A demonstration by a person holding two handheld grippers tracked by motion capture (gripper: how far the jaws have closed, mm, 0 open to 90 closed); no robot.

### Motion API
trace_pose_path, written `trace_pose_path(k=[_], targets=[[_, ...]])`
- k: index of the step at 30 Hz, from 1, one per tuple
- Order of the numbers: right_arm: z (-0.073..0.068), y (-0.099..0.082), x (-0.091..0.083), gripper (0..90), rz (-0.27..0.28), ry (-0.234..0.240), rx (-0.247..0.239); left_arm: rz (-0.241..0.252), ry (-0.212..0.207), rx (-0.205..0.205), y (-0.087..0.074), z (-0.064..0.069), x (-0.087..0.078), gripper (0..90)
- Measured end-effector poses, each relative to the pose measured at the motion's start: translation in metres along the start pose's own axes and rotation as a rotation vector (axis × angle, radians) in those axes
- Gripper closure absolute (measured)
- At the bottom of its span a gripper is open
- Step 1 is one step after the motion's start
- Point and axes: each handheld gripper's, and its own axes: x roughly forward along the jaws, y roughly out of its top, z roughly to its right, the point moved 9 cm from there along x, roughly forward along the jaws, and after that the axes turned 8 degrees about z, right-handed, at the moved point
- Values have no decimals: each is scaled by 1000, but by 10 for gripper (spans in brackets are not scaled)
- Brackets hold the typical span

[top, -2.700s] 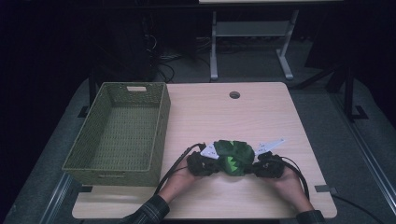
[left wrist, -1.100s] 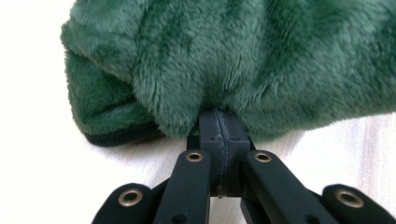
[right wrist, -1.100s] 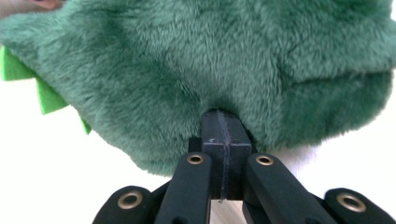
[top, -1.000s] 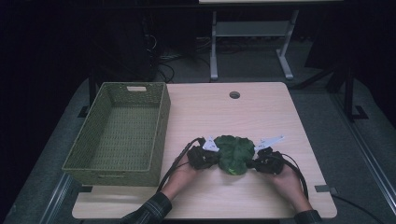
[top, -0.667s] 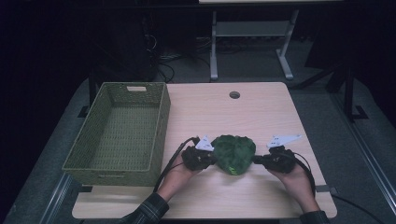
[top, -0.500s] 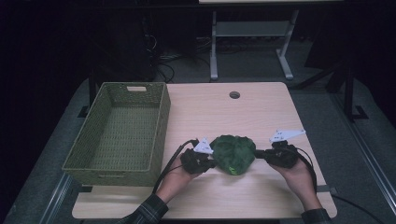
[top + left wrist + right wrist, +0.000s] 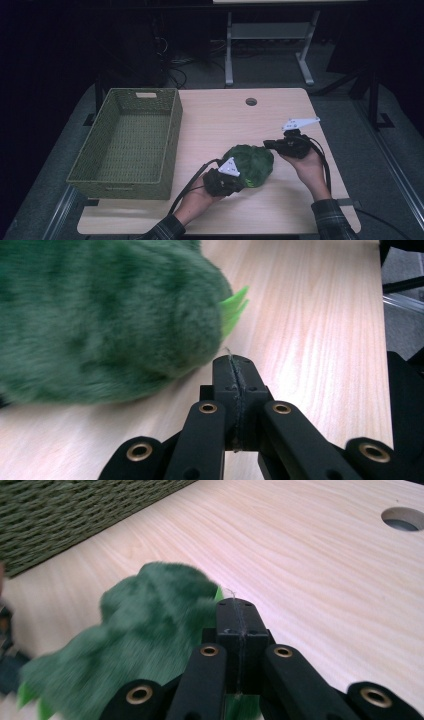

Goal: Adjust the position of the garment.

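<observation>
Plush toy (image 7: 250, 162), green and furry, is my landmark; it lies on the table (image 7: 225, 120), well right of the woven basket (image 7: 127, 142) and nearer the front edge than the cable hole (image 7: 251, 101).

High view: my left gripper (image 7: 223, 181) sits at the toy's near-left flank, touching it or just beside it; I cannot tell which from up here. My right gripper (image 7: 280, 145) hangs off the toy's far-right side, apart from it, with its grey plate tipped up. I judge the two are placed on opposite sides so the toy can be nudged or steadied from both flanks. The basket stands open-topped beyond the toy's left side, a likely place for it to go.

Left gripper view: jaws pressed together, nothing between them. The toy (image 7: 100, 320) bulks just ahead and to the side of the tips, with a light green fringe (image 7: 234, 307) sticking out of it above the closed tips. Bare table runs on past the toy. With jaws together the gripper can only push here, not pinch.

Right gripper view: jaws together as well, empty. The toy (image 7: 145, 625) lies beside and below the tips, blurred, so contact is unclear. The basket wall (image 7: 75, 510) rises beyond the toy, and the cable hole (image 7: 402, 519) lies off to the toy's far side.
</observation>
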Motion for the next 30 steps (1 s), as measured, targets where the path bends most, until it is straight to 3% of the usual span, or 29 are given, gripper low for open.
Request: trace_pose_path(k=[6,9,14,21,24,30], targets=[[8,4,28,900,-25,16,1,-4,-22,-2,1,6,10,895],[12,-2,40,900,-48,27,24,-5,-25,11,3,7,15,895],[18,-18,56,900,-109,40,40,-11,-6,2,4,-3,19,895],[19,-28,57,900,-155,59,57,-17,23,-17,0,-17,19,896],[15,-31,55,900,-178,68,42,-29,30,-5,-2,-22,16,895],[6,-35,49,900,-186,75,26,-30,51,-17,-5,-29,11,895]])
